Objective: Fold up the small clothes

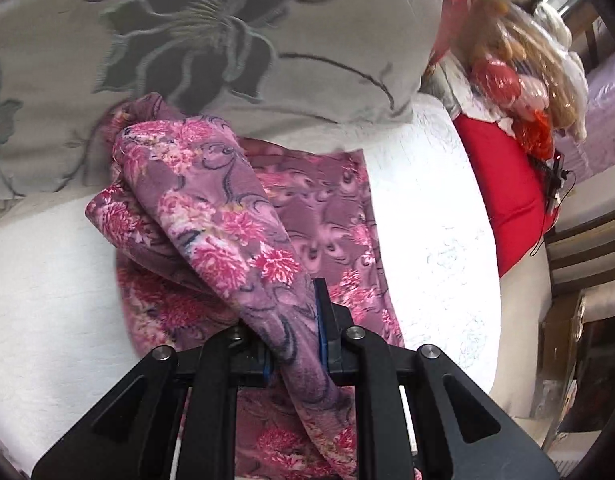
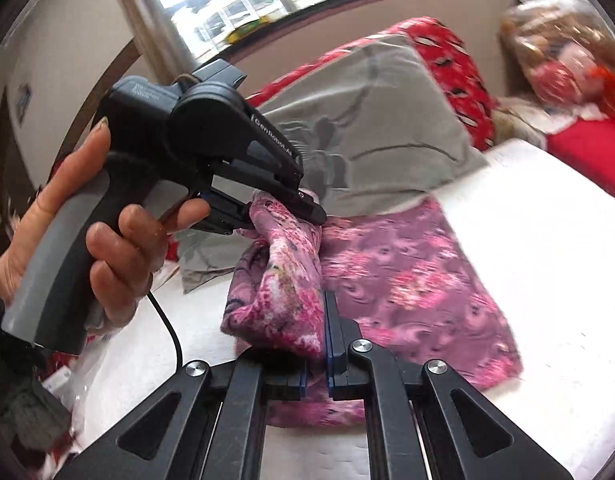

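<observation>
1. Pink-and-purple floral garment (image 2: 291,280) is bunching between both grippers, its lower part lying on the white bed (image 2: 527,240).
2. The right gripper (image 2: 316,360) jaws are pinching one fold.
3. The left gripper (image 2: 283,210) is pinching another fold farther off, a hand (image 2: 107,240) gripping its handle.
4. A grey pillow (image 2: 379,120) is lying behind.

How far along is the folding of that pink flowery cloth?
Partly done. The flowery cloth lies spread on the white bed cover. In hand: the left tool and right tool each pinch an edge, lifted over the flat part. Left: lay that fold down, release, and smooth it.
</observation>
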`<state>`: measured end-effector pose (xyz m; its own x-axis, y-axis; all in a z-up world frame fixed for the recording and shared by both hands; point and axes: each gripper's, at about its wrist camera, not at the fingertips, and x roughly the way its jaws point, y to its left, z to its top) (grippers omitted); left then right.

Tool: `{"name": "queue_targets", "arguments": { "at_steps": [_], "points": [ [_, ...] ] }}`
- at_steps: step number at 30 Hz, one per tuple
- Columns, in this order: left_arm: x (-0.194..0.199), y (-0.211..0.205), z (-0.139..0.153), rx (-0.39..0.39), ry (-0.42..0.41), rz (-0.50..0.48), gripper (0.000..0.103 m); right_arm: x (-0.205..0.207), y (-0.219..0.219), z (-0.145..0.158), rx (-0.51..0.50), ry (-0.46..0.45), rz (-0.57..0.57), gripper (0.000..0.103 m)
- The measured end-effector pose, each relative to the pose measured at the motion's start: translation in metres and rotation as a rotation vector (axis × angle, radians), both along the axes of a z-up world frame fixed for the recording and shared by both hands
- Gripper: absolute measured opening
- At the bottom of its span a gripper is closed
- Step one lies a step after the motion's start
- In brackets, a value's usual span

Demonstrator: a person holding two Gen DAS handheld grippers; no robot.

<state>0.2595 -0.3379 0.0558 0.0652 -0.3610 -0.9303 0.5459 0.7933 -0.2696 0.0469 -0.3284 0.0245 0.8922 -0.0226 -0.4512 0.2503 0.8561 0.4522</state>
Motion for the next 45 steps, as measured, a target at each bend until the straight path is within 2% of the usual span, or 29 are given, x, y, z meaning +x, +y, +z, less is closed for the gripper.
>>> {"name": "queue_targets", "arguments": {
  "at_steps": [4,8,11,14,16,17,21,23,24,26,27,29,31,34,38,39,40,42,43,45],
  "points": [
    [-0.004,-0.026,-0.012,0.035,0.01,-0.009,0.014,-0.012,-0.024,-0.01,0.048,0.014,-0.05,0.005],
    [-0.009,-0.043,-0.021,0.077,-0.007,-0.01,0.02,-0.02,-0.044,-0.026,0.111,0.046,-0.089,0.005],
    [-0.01,-0.041,-0.02,0.036,0.019,0.004,0.025,-0.022,-0.057,-0.044,0.181,0.083,-0.108,0.005],
    [-0.004,-0.028,-0.011,-0.045,0.067,0.024,0.027,-0.02,-0.068,-0.065,0.264,0.132,-0.12,0.005],
    [0.003,-0.011,0.001,-0.08,0.025,0.067,0.039,-0.019,-0.073,-0.079,0.325,0.163,-0.115,0.007],
    [0.007,-0.002,0.006,-0.093,0.002,0.089,0.046,-0.019,-0.075,-0.084,0.352,0.181,-0.115,0.011],
    [0.027,0.046,0.005,-0.127,-0.01,0.18,0.047,-0.036,-0.087,-0.086,0.392,0.216,-0.124,0.014],
    [0.034,0.069,-0.007,-0.114,0.01,0.222,0.047,-0.049,-0.094,-0.074,0.374,0.183,-0.145,0.015],
    [0.036,0.079,-0.014,-0.109,0.021,0.24,0.048,-0.054,-0.1,-0.065,0.358,0.15,-0.16,0.019],
    [0.038,0.101,-0.032,-0.114,0.065,0.287,0.047,-0.054,-0.116,-0.045,0.31,0.085,-0.189,0.041],
    [0.037,0.11,-0.042,-0.132,0.1,0.307,0.048,-0.042,-0.128,-0.034,0.286,0.062,-0.173,0.053],
    [0.031,0.121,-0.057,-0.159,0.152,0.326,0.047,-0.01,-0.144,-0.026,0.278,0.066,-0.108,0.055],
    [0.025,0.128,-0.066,-0.183,0.176,0.327,0.047,0.04,-0.161,-0.029,0.32,0.115,-0.019,0.056],
    [0.017,0.139,-0.069,-0.231,0.188,0.328,0.048,0.103,-0.167,-0.047,0.306,0.234,0.005,0.056],
    [0.015,0.153,-0.069,-0.278,0.207,0.329,0.048,0.145,-0.155,-0.063,0.266,0.318,0.082,0.054],
    [0.014,0.155,-0.065,-0.285,0.19,0.331,0.048,0.146,-0.146,-0.057,0.205,0.297,0.114,0.038],
    [0.014,0.157,-0.062,-0.292,0.175,0.331,0.048,0.143,-0.136,-0.049,0.118,0.283,0.144,0.007],
    [0.012,0.156,-0.055,-0.308,0.138,0.329,0.048,0.14,-0.119,-0.034,-0.045,0.284,0.183,0.008],
    [0.01,0.153,-0.053,-0.308,0.112,0.326,0.048,0.133,-0.117,-0.026,-0.083,0.256,0.184,0.008],
    [0.005,0.142,-0.055,-0.246,0.05,0.325,0.06,0.119,-0.131,-0.018,-0.033,0.191,0.141,0.007]
  ]
}}
